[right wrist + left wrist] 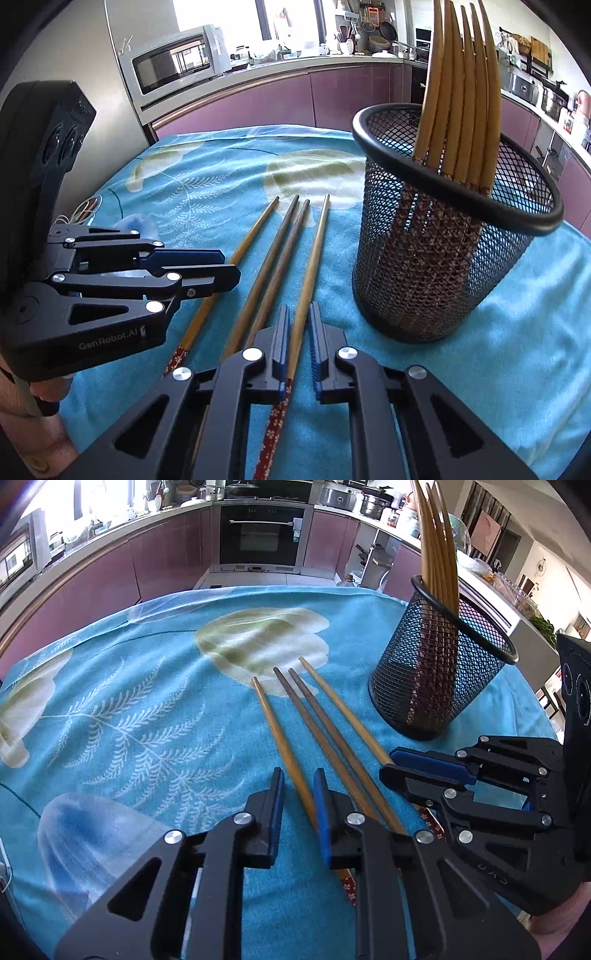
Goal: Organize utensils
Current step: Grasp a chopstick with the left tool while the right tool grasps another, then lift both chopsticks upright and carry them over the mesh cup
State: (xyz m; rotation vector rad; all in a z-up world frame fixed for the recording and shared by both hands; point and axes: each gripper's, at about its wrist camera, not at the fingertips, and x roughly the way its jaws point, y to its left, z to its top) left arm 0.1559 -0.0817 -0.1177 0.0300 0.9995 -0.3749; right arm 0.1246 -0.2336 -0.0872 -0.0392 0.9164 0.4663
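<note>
Several chopsticks lie side by side on a blue floral cloth. My left gripper is open, its jaws on either side of the leftmost light chopstick, low over the cloth. My right gripper is open, its jaws on either side of the rightmost light chopstick. Two dark chopsticks lie between those. A black mesh cup stands to the right and holds several upright chopsticks. The cup also shows in the right wrist view.
The cloth covers a table with kitchen cabinets and an oven behind. A microwave stands at the back left. Some rubber bands lie at the cloth's left side.
</note>
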